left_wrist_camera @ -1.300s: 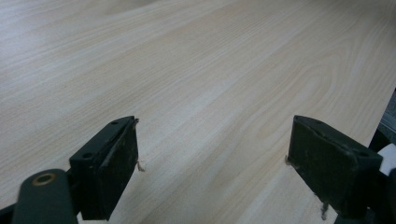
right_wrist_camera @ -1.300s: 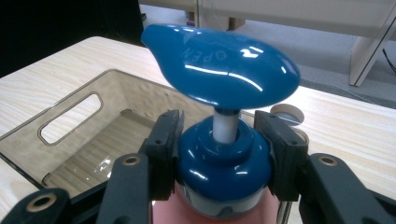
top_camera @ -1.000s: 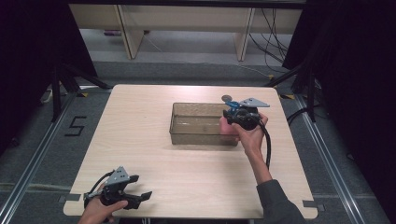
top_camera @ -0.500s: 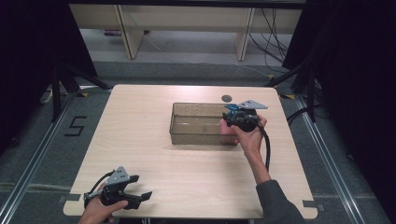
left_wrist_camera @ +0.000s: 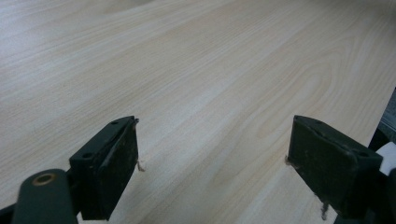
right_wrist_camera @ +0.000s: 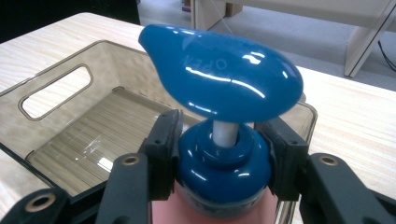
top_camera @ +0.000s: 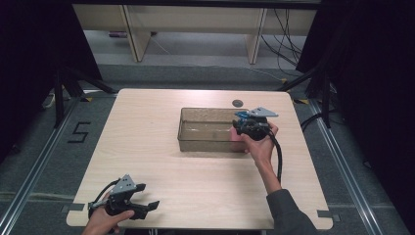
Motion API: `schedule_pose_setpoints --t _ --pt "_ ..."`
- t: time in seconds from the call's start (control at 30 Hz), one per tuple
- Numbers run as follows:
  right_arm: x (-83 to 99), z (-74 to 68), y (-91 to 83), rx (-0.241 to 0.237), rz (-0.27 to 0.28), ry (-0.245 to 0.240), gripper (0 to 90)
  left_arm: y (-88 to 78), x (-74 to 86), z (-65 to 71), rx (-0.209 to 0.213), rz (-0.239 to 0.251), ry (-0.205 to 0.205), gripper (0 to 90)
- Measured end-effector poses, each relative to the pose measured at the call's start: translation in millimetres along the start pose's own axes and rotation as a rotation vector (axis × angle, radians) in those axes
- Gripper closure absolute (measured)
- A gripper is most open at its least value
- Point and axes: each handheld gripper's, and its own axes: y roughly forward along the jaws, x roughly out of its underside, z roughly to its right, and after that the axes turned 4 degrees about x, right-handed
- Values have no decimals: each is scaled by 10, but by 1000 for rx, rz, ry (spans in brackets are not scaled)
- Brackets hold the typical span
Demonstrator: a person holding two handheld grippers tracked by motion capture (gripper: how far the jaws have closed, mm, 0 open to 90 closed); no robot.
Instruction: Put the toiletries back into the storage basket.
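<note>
A pink pump bottle [top_camera: 236,138] with a blue pump head [right_wrist_camera: 219,79] stands upright at the right end of the clear smoky bin [top_camera: 188,145], inside or at its end wall, I cannot tell which. My right gripper [right_wrist_camera: 222,151] is shut on the bottle's blue collar [right_wrist_camera: 224,168], one pad on each side. In the high view that right gripper [top_camera: 248,128] sits above the bin's right end. My left gripper [top_camera: 147,197] rests near the table's front left corner, open, with bare wood between its fingers [left_wrist_camera: 109,163].
The bin's floor [right_wrist_camera: 93,140] holds nothing and its far wall has a handle slot [right_wrist_camera: 56,91]. A small dark disc [top_camera: 238,103] lies on the table behind the bin. The table edge [top_camera: 195,228] runs close in front of the left gripper.
The right gripper with the bottle has sunk slightly at the bin's right end. The left gripper has kept still.
</note>
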Motion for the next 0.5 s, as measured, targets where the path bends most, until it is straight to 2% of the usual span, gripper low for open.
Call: schedule_pose_setpoints --t 0.1,0.17,0.2,0.23,0.27,0.3,0.33,0.4,0.43,0.47,0.5 --pt "14 -10 9 -6 -1 27 495 1 -2 -1 -3 2 -1 155" --pt "12 -4 -8 -11 5 78 393 2 1 0 0 1 0 155" --pt "4 0 -30 3 7 97 338 0 -1 -4 -2 -3 2 155" --pt "4 0 -30 3 7 97 338 2 -3 -3 -2 0 -3 155" --pt "3 -3 -41 -17 14 118 315 2 -5 -3 -1 1 -3 155" --pt "0 6 -44 -17 20 111 295 -3 -4 -7 -3 -5 6 155" --pt "2 -4 -53 -21 22 126 278 5 1 -2 6 9 0 155" --pt "-2 10 -76 -21 29 97 264 -4 -5 -5 1 0 0 155" --pt "-9 -8 -88 -40 25 127 254 -4 -7 -6 0 -1 3 155" --pt "-14 -33 -109 -25 17 154 247 -1 -6 4 4 5 -3 155" --pt "-16 -5 -111 -32 33 123 245 2 -2 6 6 8 -3 155"
